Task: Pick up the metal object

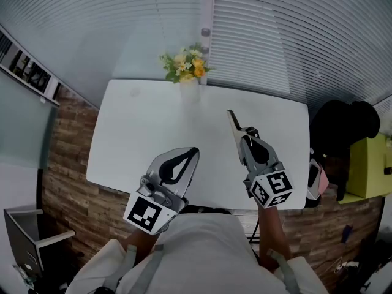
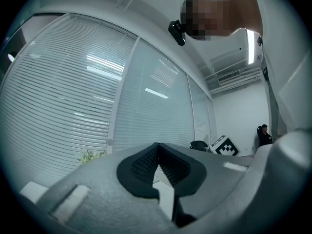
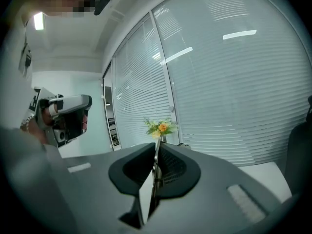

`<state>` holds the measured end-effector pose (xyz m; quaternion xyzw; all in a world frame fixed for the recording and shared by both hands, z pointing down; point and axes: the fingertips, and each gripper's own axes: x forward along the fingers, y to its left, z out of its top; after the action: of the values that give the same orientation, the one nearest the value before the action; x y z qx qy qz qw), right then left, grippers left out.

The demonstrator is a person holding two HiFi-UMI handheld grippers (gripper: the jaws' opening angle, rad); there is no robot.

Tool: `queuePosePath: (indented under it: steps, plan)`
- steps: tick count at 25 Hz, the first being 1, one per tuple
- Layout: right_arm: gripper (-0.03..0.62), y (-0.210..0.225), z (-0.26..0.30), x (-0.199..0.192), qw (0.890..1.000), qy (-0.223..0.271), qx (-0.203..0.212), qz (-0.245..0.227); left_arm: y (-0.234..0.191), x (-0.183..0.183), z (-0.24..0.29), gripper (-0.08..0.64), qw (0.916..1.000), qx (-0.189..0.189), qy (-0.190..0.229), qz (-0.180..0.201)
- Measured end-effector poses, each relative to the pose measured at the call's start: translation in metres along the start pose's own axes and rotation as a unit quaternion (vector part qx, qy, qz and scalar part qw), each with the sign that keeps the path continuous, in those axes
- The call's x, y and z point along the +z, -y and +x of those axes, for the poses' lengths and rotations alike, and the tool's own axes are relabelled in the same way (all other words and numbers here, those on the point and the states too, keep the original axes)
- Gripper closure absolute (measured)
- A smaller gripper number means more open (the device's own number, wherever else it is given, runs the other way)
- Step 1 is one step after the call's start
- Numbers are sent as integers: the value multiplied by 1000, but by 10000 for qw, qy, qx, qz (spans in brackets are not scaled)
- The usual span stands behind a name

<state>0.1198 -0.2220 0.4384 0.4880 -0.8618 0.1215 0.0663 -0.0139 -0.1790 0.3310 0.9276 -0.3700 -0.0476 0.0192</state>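
A thin flat metal object (image 1: 233, 120) sticks out forward from my right gripper (image 1: 240, 135), which is shut on it and held over the right part of the white table (image 1: 141, 127). In the right gripper view the metal object (image 3: 156, 155) shows edge-on, pinched between the dark pads, and it points up toward the flowers. My left gripper (image 1: 193, 153) hovers over the table's near edge, shut, with its tips touching and nothing between them. In the left gripper view its jaws (image 2: 157, 147) meet at the tips and hold nothing.
A vase of yellow flowers (image 1: 188, 71) stands at the table's far edge, against window blinds. A black chair (image 1: 342, 130) and a yellow object (image 1: 375, 167) sit off the table's right side. Wood-patterned flooring surrounds the table.
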Motion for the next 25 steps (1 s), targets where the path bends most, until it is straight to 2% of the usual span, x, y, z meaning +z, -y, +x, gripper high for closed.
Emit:
queuePosePath:
  steps: [16,25]
  plan:
    - [571,-30,-48,77,9974,472,8,-546,6,11,5,558,9999,-67,71,71]
    - [571,-42,-74,104,9936,653,-106,-910,8,17,6,558,9998,-69,131,110]
